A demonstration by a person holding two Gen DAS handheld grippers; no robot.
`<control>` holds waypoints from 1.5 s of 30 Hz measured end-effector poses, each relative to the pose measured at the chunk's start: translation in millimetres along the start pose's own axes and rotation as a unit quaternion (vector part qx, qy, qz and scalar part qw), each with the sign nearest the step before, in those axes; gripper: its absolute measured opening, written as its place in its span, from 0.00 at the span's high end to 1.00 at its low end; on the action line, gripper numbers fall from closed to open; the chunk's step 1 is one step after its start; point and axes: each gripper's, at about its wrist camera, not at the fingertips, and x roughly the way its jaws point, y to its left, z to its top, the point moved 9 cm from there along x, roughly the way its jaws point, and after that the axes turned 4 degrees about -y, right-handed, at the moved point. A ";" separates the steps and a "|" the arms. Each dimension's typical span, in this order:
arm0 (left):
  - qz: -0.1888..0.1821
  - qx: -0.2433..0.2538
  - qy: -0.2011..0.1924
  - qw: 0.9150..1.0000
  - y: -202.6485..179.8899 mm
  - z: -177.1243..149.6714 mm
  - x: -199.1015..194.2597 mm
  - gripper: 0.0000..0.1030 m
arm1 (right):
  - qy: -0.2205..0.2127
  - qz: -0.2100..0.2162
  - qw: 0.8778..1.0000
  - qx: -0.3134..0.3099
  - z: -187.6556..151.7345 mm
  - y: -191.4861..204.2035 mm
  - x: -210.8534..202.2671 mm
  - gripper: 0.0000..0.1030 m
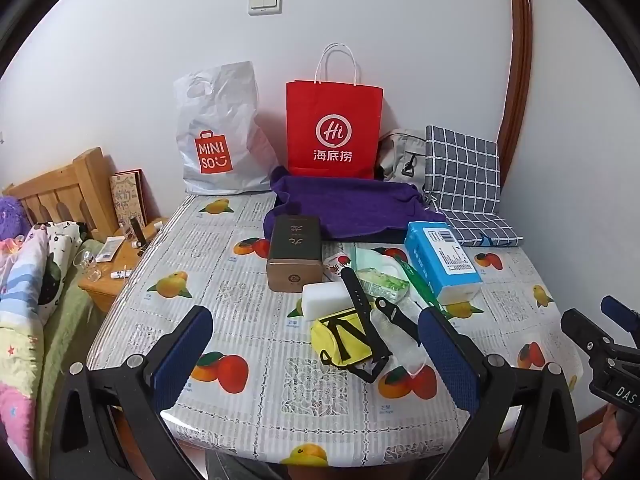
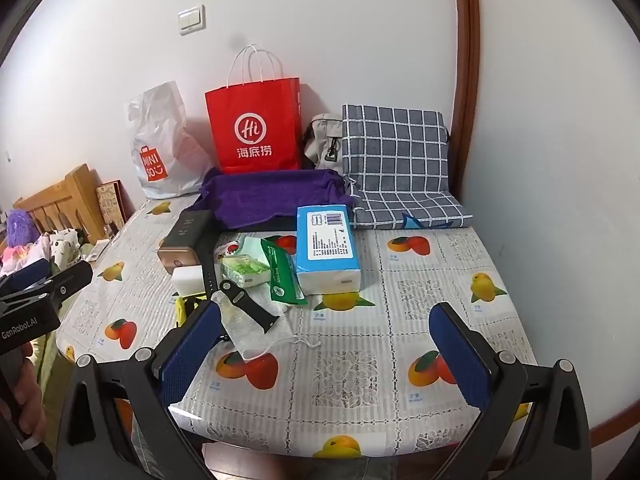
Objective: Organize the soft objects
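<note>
**Soft things heaped mid-table, both tongs spread wide and empty**

Soft items lie in a loose heap ahead of you: a purple towel (image 1: pixel 348 208) spread at the back, a blue tissue pack (image 1: pixel 440 260) to its right, a green wipes packet (image 2: pixel 284 276), a white sponge block (image 1: pixel 326 300) and a yellow pouch (image 1: pixel 344 340) nearest your left gripper (image 1: pixel 316 356). A black watch strap (image 1: pixel 360 308) crosses the heap, and a brown tin (image 1: pixel 294 256) stands to its left.

Your left gripper hangs over the near table edge with jaws fully spread; the yellow pouch lies just past the gap between them, untouched. Your right gripper (image 2: pixel 324 356) is likewise spread wide with nothing in it; its left pad seems to overlap a clear plastic sleeve (image 2: pixel 256 324), though contact is hard to judge through the fisheye.

You are working over a table (image 2: pixel 420 300) covered with a fruit-printed cloth. Against the white wall stand a red paper bag (image 1: pixel 334 128), a white plastic bag (image 1: pixel 220 136) and a grey checked cushion (image 2: pixel 396 160). A wooden headboard (image 1: pixel 60 192) and bedding sit to the left.
</note>
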 end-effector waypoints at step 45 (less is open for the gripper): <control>0.000 0.001 -0.003 1.000 -3.8 -1.8 -3.8 0.00 | -0.012 0.006 1.000 0.005 4.2 1.3 -8.9 0.00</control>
